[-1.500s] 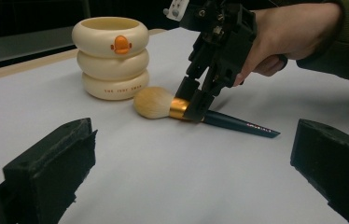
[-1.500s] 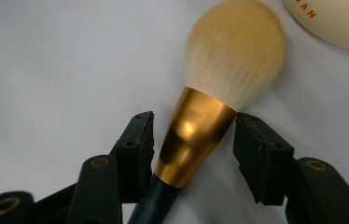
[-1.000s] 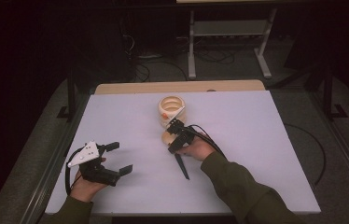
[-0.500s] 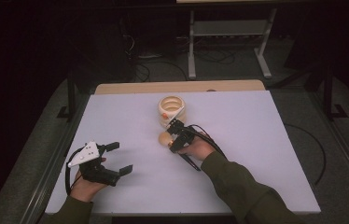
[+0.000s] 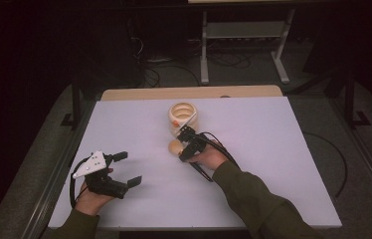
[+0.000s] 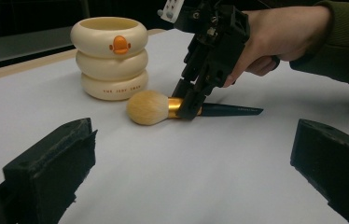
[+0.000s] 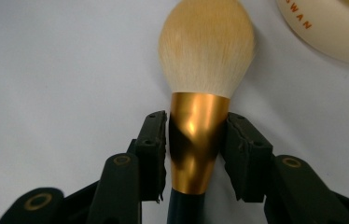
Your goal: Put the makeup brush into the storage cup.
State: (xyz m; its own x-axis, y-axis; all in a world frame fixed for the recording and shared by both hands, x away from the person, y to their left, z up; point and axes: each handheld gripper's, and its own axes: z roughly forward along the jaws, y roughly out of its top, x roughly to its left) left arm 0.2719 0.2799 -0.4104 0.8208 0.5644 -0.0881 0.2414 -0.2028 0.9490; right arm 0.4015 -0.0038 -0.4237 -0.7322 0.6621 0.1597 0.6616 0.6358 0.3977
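Now the right gripper [image 7: 196,140] squeezes the gold metal neck of a fluffy cream makeup brush [image 7: 200,93] lying flat on the white table [image 5: 273,149], just beside the round cream ringed cup [image 6: 109,58]. Away from that cup, the left gripper [image 5: 122,169] rests wide open, holding nothing.

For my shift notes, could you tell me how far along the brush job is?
Done: the right gripper has closed on the makeup brush at its gold collar. In hand: the brush lies flat on the table. Probably left: lifting it into the cream holder. The left gripper is open.

right hand-held gripper [image 5: 186,144] clamped, left hand-held gripper [image 5: 127,168] agape
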